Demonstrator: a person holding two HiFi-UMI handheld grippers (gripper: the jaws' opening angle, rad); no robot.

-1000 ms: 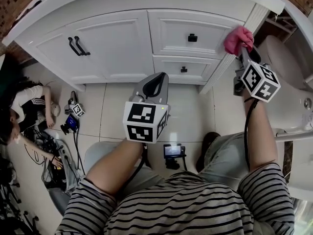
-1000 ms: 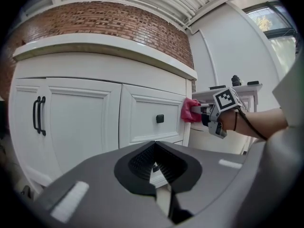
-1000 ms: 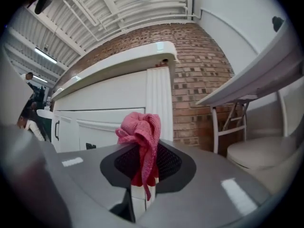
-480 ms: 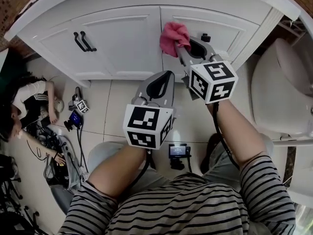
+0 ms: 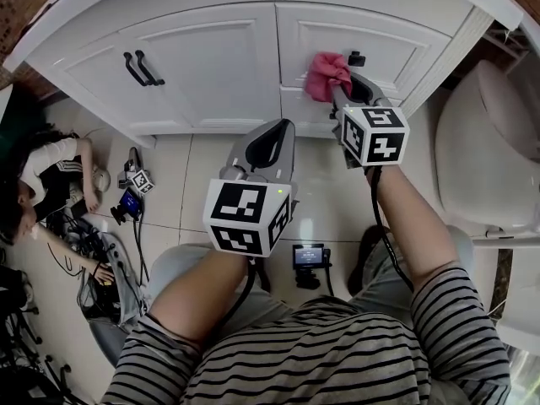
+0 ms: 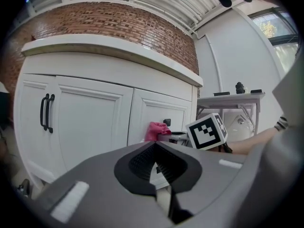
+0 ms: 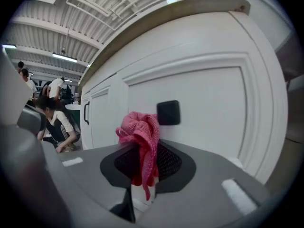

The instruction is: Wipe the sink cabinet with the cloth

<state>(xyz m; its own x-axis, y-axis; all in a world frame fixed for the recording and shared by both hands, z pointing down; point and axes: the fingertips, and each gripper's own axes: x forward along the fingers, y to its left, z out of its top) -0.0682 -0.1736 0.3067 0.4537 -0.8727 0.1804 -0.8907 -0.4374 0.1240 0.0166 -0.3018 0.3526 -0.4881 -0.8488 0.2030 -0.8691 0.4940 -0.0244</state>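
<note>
The white sink cabinet (image 5: 211,66) fills the top of the head view, with two doors at left and drawers at right. My right gripper (image 5: 337,91) is shut on a bunched pink cloth (image 5: 326,75), which sits against the upper drawer front just left of its black knob (image 5: 356,58). In the right gripper view the pink cloth (image 7: 140,137) sticks up out of the closed jaws beside the black knob (image 7: 168,112). My left gripper (image 5: 268,146) hangs back from the cabinet over the floor tiles, shut and holding nothing; its view shows the pink cloth (image 6: 156,131) ahead.
Black door handles (image 5: 140,67) sit on the left doors. A toilet (image 5: 485,150) stands at right. A person (image 5: 42,184) crouches on the floor at left among cables and a small marker cube (image 5: 137,181). A small device (image 5: 308,257) lies on the tiles between my legs.
My right gripper swept the cloth from the cabinet's right corner leftward across the drawer front, then back a little to the right, beside the knob. The left gripper barely moved.
</note>
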